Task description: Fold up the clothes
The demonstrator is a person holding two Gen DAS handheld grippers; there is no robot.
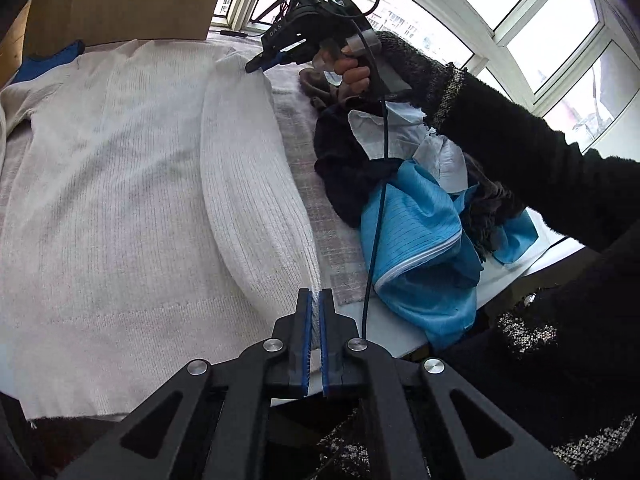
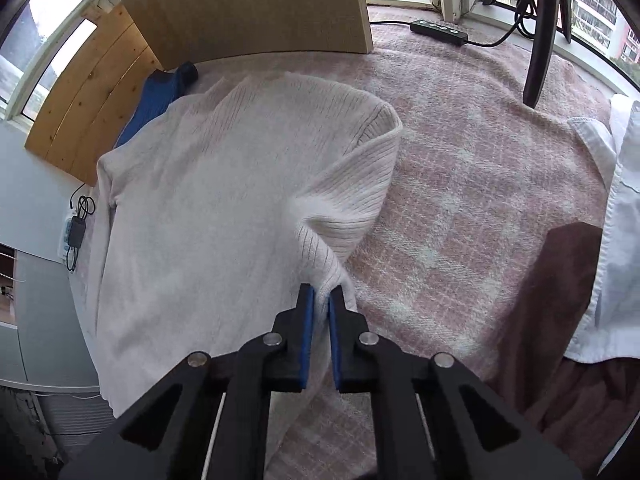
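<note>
We see the left gripper (image 1: 315,300) pinched shut on the cuff end of the white sweater's (image 1: 120,200) sleeve (image 1: 248,184), the knit caught between its blue pads. The right gripper (image 2: 321,298) is likewise clamped on a fold of the same sweater near the shoulder; in the left wrist view it shows at the far end of the sleeve (image 1: 264,62), held by a hand (image 1: 354,70) in a dark sleeve.

The sweater is cream white, fine ribbed knit, lying flat and spread on a pink checked blanket (image 2: 460,208), with the sleeve folded lengthwise over its body along the right edge. A blue garment (image 2: 152,108) peeks out beyond its far corner.

To the right of the sweater we find a heap of clothes (image 1: 420,216): bright blue fabric with white piping, a dark piece and a white one.

On the right gripper's body we can read faint letters that look like "DAS" (image 1: 277,33); no other writing is legible to us.
</note>
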